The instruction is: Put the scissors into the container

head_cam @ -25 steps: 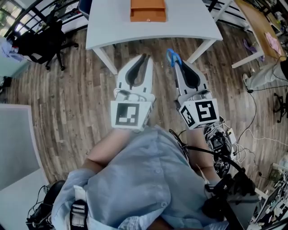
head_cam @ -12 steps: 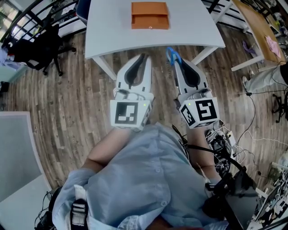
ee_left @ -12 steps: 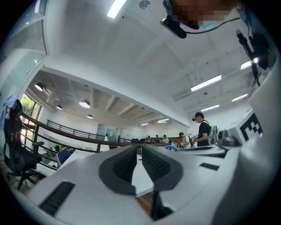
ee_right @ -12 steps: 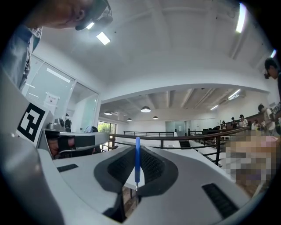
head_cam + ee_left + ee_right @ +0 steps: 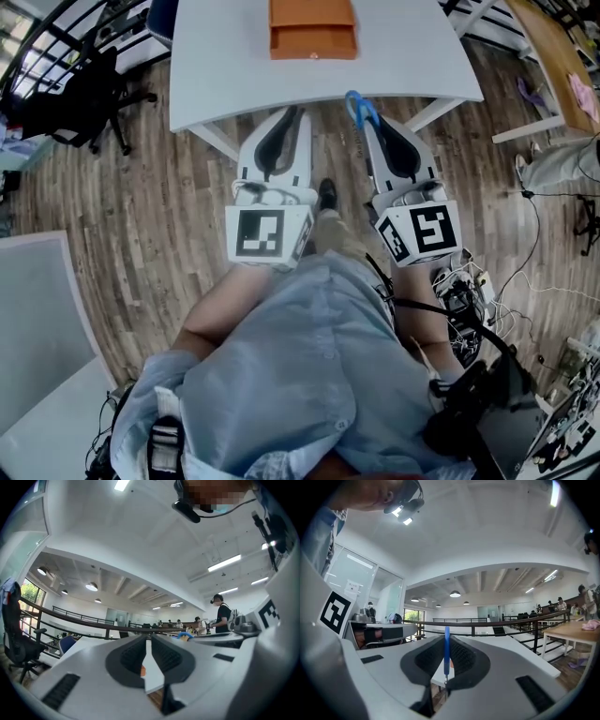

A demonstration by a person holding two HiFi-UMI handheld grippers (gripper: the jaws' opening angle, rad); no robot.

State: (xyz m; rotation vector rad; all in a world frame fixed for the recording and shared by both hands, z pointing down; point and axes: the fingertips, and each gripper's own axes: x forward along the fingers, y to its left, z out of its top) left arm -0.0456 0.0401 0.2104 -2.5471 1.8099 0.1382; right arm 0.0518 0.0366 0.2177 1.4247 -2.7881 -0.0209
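Blue-handled scissors [image 5: 359, 110] stick out of my right gripper [image 5: 367, 127], which is shut on them; the handle loops point forward over the front edge of the white table [image 5: 225, 66]. In the right gripper view the scissors [image 5: 446, 656] stand upright between the pads. My left gripper [image 5: 298, 112] is shut with nothing in it, level with the right one, its tips at the table's edge. An orange container [image 5: 313, 28] sits on the table, ahead of both grippers. In the left gripper view the left gripper [image 5: 149, 641] points at the table, with the scissors' blue handle [image 5: 180, 634] to the right.
A black office chair [image 5: 84, 94] stands at the far left on the wooden floor. A wooden table [image 5: 548, 52] is at the upper right, cables [image 5: 459, 295] lie low on the right, and a grey surface [image 5: 37, 309] is at the left. The person's shoe [image 5: 325, 194] shows between the grippers.
The table and the orange container have come nearer, and both grippers' tips now reach the table's front edge. A shoe has stepped into view between the grippers. Both grips are unchanged.
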